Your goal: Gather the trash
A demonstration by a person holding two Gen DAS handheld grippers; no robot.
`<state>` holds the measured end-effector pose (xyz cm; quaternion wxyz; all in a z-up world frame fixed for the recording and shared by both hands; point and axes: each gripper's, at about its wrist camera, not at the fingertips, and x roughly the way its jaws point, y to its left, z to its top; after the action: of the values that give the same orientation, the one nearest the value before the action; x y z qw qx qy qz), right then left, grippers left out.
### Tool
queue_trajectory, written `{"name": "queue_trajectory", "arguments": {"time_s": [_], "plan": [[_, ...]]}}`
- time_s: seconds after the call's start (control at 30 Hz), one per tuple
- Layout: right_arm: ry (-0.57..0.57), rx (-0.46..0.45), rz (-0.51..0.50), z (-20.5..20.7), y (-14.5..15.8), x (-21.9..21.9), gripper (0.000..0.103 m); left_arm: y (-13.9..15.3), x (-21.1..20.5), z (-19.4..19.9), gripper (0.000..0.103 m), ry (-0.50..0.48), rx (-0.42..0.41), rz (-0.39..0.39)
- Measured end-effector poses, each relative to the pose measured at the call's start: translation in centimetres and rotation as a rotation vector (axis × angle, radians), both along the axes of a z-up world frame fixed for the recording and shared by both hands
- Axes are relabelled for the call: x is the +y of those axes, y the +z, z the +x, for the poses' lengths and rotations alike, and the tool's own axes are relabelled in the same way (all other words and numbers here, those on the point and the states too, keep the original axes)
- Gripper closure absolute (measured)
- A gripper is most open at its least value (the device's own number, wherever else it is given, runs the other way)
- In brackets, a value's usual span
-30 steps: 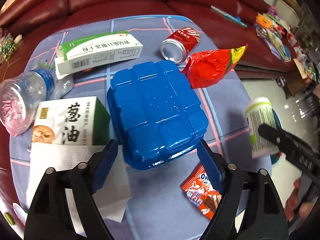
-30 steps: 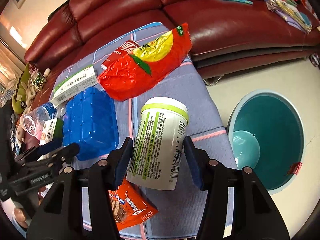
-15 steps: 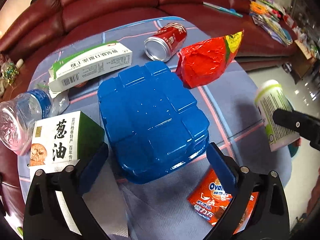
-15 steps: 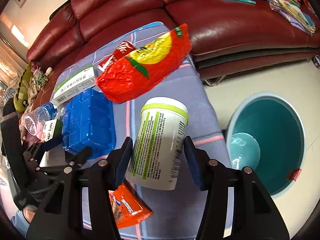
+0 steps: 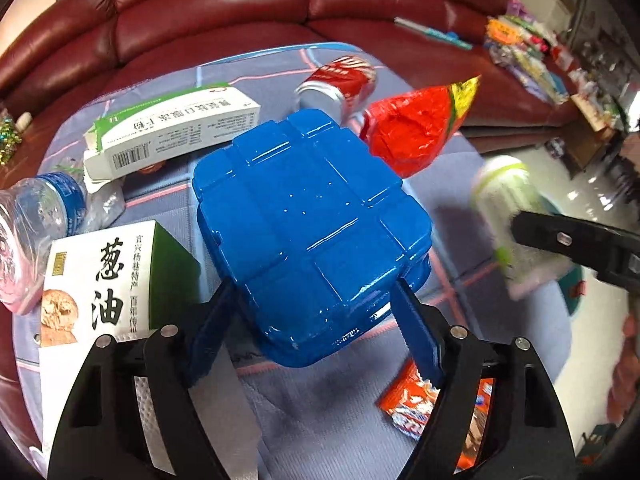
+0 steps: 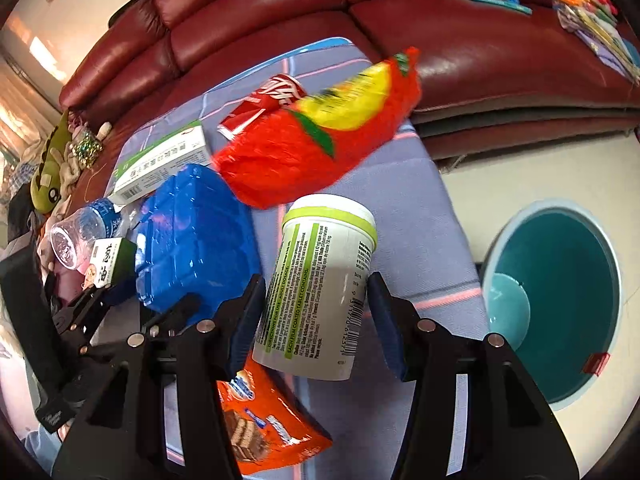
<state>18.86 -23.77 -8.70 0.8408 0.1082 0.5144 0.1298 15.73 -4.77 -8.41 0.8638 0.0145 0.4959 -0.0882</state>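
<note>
On the cloth-covered surface (image 5: 320,432) in front of the red sofa (image 6: 460,40), the left tongs (image 5: 312,320) are clenched on the near end of the blue plastic container (image 5: 308,216) — one pad on each side of it. The right tongs (image 6: 316,316) grasp the white bottle with a green-rimmed cap (image 6: 320,292), held tilted just beside the surface edge nearest the teal bin (image 6: 560,300) on the floor. An orange snack wrapper (image 6: 272,432) lies below the bottle. Further back lie a red chip bag (image 6: 312,148), a red can (image 5: 340,80), a white-green box (image 5: 168,128), a clear water bottle (image 5: 36,224) and a green-white carton (image 5: 104,280).
</note>
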Motion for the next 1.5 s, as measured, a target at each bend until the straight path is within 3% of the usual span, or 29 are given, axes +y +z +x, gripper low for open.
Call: {"name": "queue_trajectory", "arguments": {"time_s": [0.27,0.43,0.47,0.5,0.53,0.63,0.7,0.83,0.9,0.93,0.97,1.23,1.3,1.5], "plan": [[-0.017,-0.005,-0.002,-1.0,0.5,-0.3,0.052,1.9,0.4,-1.9,0.026,-0.045,-0.05,-0.026],[-0.032,0.02,-0.002,-2.2,-0.1,-0.8,0.052,2.6,0.9,-3.1,0.028,-0.05,-0.036,-0.061],[-0.033,0.019,-0.003,-2.5,-0.1,-0.7,0.052,3.1,1.0,-3.5,0.065,-0.058,-0.045,-0.067],[-0.032,0.015,-0.004,-2.8,0.1,-0.6,0.052,3.3,0.8,-3.6,0.089,-0.066,-0.026,-0.069],[-0.031,0.013,-0.005,-3.0,0.2,-0.6,0.052,3.4,0.8,-3.6,0.098,-0.066,-0.011,-0.074],[-0.031,0.0,-0.002,-3.8,0.9,-0.4,0.052,3.0,1.0,-3.6,0.098,-0.063,-0.003,-0.044],[-0.034,-0.016,-0.006,-4.3,1.2,-0.4,0.052,2.0,2.0,-3.7,0.098,-0.041,0.053,-0.102],[-0.024,-0.02,-0.015,-3.5,1.7,-0.2,0.052,1.6,2.8,-3.8,0.095,-0.027,0.067,-0.092],[-0.01,-0.03,-0.025,-2.6,2.1,0.3,0.052,2.1,2.8,-3.2,0.08,-0.026,0.06,-0.09],[0.0,-0.041,-0.032,-1.9,2.5,0.6,0.052,2.5,2.7,-2.7,0.061,-0.028,0.047,-0.094],[0.006,-0.052,-0.041,-1.1,2.9,0.8,0.053,2.9,2.8,-2.4,0.056,-0.027,0.024,-0.093],[-0.029,-0.092,-0.086,3.8,4.3,-1.5,0.063,3.0,1.8,0.1,0.042,-0.014,0.033,-0.159],[-0.01,-0.074,-0.109,5.2,3.6,-1.1,0.075,2.5,1.4,0.5,0.04,-0.008,0.036,-0.146],[0.011,0.013,-0.005,5.9,1.1,-2.2,0.076,1.0,1.3,0.8,0.04,-0.003,0.06,-0.135]]}}
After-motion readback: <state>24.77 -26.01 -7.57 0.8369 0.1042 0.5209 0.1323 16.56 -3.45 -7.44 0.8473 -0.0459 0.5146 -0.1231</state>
